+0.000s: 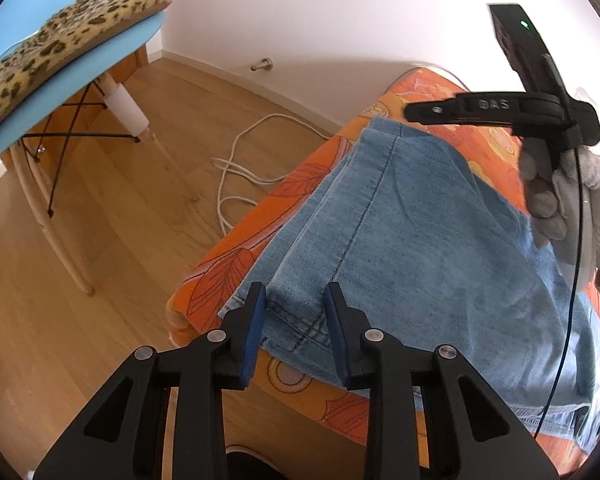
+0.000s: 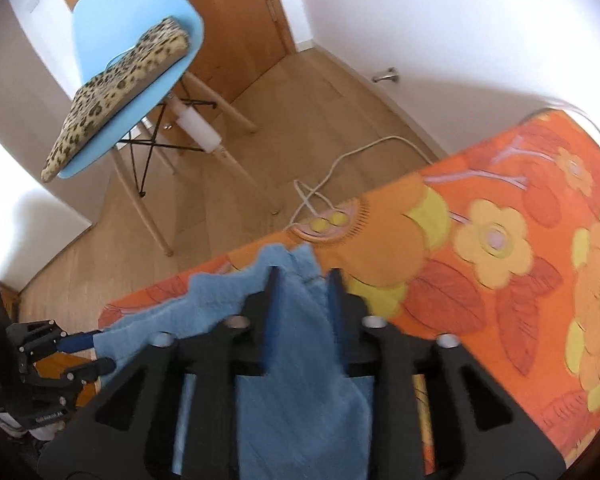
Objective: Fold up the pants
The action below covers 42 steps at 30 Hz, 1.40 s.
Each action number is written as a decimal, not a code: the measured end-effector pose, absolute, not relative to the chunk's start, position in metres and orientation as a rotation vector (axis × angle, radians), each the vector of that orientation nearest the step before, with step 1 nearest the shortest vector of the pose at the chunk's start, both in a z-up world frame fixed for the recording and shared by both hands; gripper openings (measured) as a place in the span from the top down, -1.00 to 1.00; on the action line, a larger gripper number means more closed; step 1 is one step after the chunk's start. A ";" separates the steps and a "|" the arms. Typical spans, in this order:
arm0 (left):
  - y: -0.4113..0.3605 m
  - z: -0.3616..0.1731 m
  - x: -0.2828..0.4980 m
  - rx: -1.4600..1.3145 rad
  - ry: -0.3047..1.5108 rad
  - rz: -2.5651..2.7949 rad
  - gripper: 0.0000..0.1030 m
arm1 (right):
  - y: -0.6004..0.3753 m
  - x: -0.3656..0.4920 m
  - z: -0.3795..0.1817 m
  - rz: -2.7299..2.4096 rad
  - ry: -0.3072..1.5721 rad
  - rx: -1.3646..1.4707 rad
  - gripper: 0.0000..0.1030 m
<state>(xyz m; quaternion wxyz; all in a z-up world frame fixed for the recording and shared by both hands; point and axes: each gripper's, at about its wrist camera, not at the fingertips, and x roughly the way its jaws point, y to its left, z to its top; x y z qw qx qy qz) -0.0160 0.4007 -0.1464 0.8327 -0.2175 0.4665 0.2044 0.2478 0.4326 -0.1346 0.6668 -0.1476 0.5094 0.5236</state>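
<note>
Pants (image 1: 420, 216) of soft, pale blue denim lie partly folded on the orange flower-patterned bed (image 2: 500, 232), near its edge. Limp yet fairly weighty, they will sag and slide unless pinched at firm seams or hems. Left claw (image 1: 296, 320) stands apart, straddling a stitched hem corner without pressing it. Right claw (image 2: 302, 300) has denim between its pads; blur hides whether it pinches.

one pair of jeans (image 1: 420, 240), one chair (image 2: 140, 92), one cushion (image 2: 120, 88), perhaps one cable (image 1: 236, 168).
</note>
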 end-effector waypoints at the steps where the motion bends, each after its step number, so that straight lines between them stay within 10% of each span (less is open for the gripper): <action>1: 0.400 -0.146 -0.016 -0.458 0.990 0.434 0.45 | 0.439 0.244 -0.135 1.182 1.141 -0.347 0.36; 6: 0.399 -0.147 -0.016 -0.456 0.992 0.431 0.45 | 0.460 0.226 -0.150 1.155 1.113 -0.499 0.44; 8: 0.400 -0.147 -0.017 -0.460 0.991 0.431 0.45 | 0.457 0.222 -0.148 1.170 1.093 -0.499 0.89; 13: 0.401 -0.147 -0.017 -0.456 0.994 0.433 0.45 | 0.441 0.227 -0.128 1.175 1.052 -0.392 0.92; 26: 0.389 -0.145 -0.007 -0.352 1.033 0.486 0.45 | 0.417 0.244 -0.105 1.070 1.088 -0.362 0.56; 42: 0.333 -0.074 -0.013 -0.323 0.873 0.322 0.43 | 0.137 0.146 0.017 1.043 1.112 -0.285 0.41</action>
